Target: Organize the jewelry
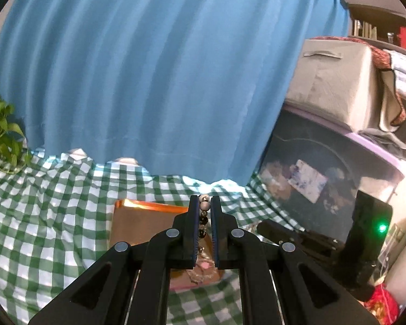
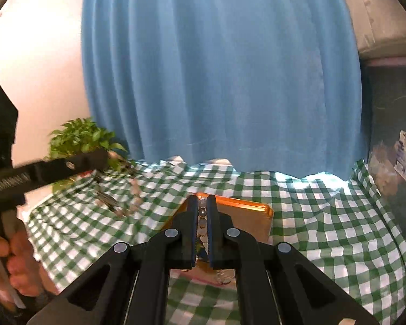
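Observation:
My left gripper (image 1: 204, 199) is shut on a strand of white and black beads (image 1: 203, 218) that hangs between its pads above an orange-rimmed brown box (image 1: 138, 224). More jewelry (image 1: 201, 269) lies at the box's near end, partly hidden by the fingers. My right gripper (image 2: 202, 197) is shut on a strand of pale round beads (image 2: 202, 230) over the same box (image 2: 246, 214). In the right wrist view the left gripper (image 2: 67, 166) reaches in from the left, held by a hand (image 2: 13, 260), with its blurred beaded strand (image 2: 134, 189) dangling over the cloth.
A green-and-white checked cloth (image 1: 54, 216) covers the surface. A blue curtain (image 1: 162, 67) hangs just behind it. A leafy plant (image 2: 81, 138) stands at the back left. A dark bin with a purple lid (image 1: 324, 168) and a grey fabric box (image 1: 333, 75) stand to the right.

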A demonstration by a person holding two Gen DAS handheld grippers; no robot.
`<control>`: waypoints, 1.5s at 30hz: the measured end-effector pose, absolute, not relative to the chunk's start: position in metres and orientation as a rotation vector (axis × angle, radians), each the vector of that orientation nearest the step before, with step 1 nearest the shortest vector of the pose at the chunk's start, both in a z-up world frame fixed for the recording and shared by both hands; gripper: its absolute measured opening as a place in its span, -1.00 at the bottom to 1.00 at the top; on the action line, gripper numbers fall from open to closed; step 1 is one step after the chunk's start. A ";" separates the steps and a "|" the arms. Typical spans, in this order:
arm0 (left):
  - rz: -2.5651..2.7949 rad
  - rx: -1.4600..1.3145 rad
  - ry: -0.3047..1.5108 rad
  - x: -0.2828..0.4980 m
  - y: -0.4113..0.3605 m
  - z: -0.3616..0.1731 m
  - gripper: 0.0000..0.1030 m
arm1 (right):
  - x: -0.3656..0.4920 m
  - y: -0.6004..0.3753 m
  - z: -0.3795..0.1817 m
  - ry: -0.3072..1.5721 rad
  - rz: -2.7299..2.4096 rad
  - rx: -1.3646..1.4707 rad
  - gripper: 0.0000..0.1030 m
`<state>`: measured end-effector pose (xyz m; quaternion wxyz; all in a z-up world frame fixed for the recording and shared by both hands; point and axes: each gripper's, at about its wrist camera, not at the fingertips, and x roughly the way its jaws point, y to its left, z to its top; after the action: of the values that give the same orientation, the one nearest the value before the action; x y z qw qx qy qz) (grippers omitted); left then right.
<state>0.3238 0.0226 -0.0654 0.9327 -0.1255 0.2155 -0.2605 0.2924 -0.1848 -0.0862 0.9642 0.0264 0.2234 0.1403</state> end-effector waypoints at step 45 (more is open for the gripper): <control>-0.195 -0.008 0.579 0.094 -0.001 0.004 0.99 | 0.102 -0.140 -0.025 0.569 0.218 0.095 0.91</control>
<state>0.0943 -0.0006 0.0036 0.9538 -0.0039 0.2848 -0.0959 0.1019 -0.1401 -0.0251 0.9528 0.0466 0.2802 0.1075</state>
